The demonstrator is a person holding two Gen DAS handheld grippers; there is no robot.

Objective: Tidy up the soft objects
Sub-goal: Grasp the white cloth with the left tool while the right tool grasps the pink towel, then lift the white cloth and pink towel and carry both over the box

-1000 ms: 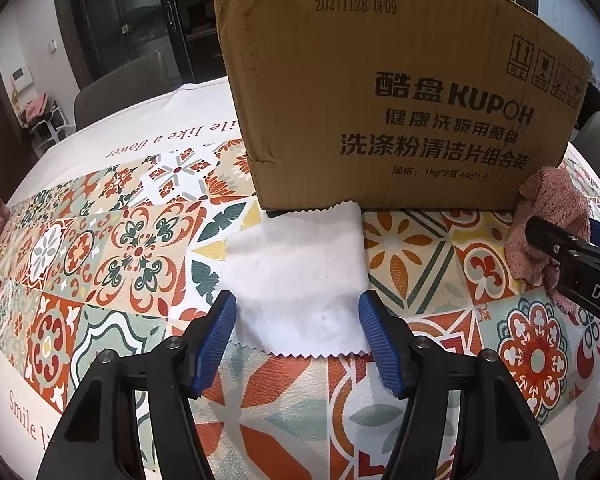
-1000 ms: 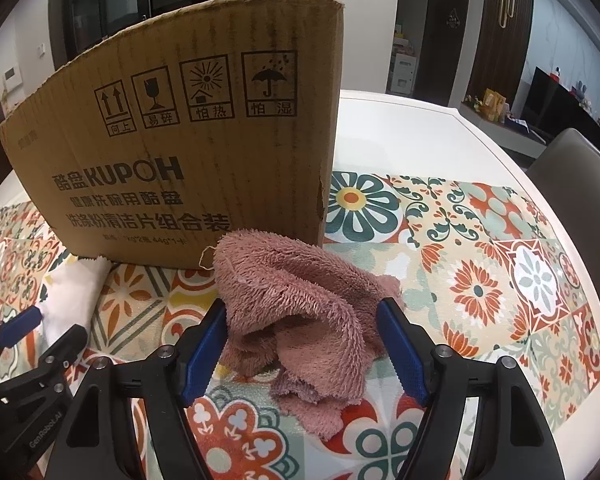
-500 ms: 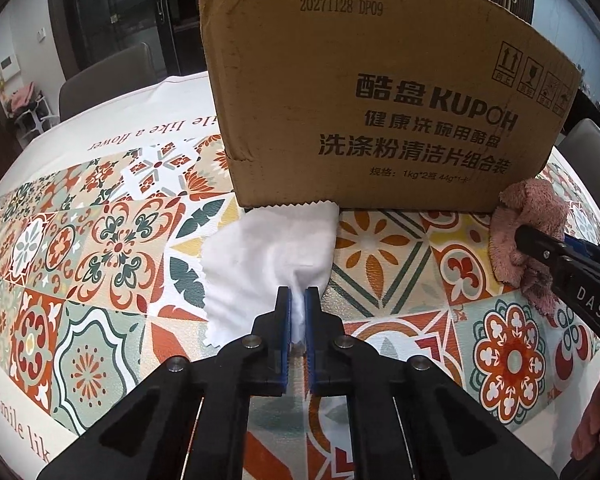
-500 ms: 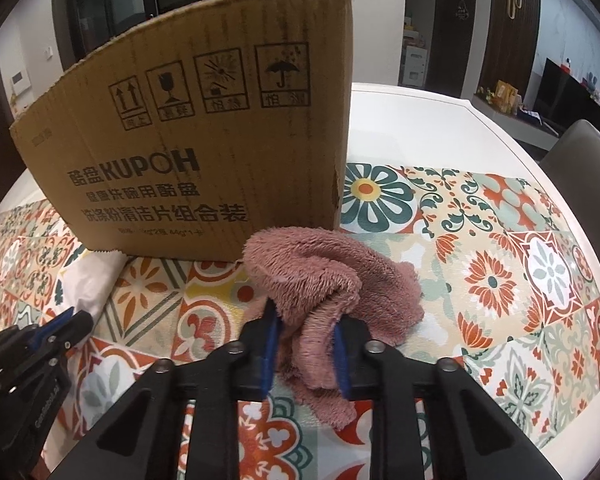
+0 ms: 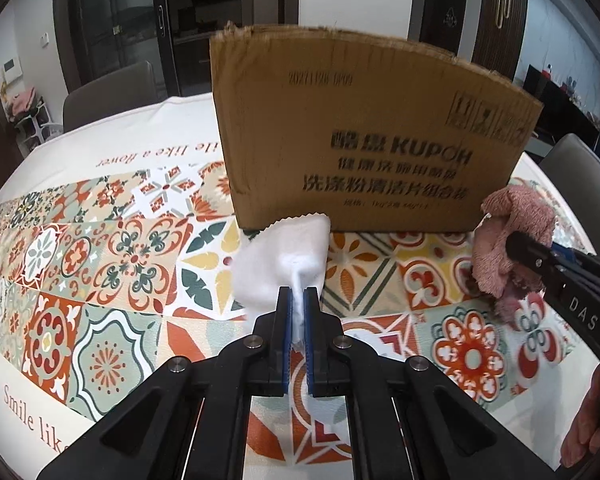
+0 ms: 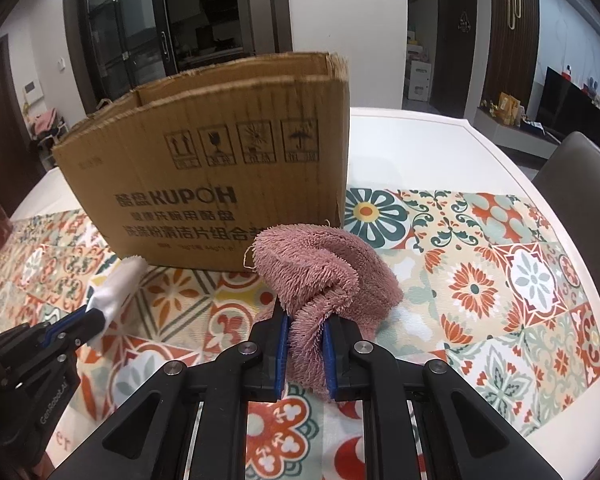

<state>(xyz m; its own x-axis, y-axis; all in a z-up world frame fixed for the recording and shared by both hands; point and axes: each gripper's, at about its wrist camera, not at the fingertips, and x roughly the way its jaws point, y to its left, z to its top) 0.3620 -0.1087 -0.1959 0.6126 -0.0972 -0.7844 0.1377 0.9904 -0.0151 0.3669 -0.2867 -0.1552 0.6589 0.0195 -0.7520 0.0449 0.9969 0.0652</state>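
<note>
My left gripper (image 5: 299, 300) is shut on a thin white cloth (image 5: 278, 264) with a zigzag edge, lifted off the table in front of the open cardboard box (image 5: 364, 136). My right gripper (image 6: 306, 328) is shut on a fluffy pink towel (image 6: 324, 272), raised just in front of the box's right corner (image 6: 220, 184). In the left wrist view the pink towel (image 5: 512, 232) and the right gripper's fingers (image 5: 540, 256) show at the right. In the right wrist view the white cloth (image 6: 118, 288) and the left gripper (image 6: 88, 316) show at the left.
The table wears a patterned tile cloth (image 5: 100, 280) with white borders. Grey chairs stand behind the table (image 5: 108, 96) and at its right (image 6: 576, 172). The box's top is open; its inside is hidden.
Both grippers closed on their cloths half a second ago and have since lifted them off the table. The views have risen, so the box's top edge now shows.
</note>
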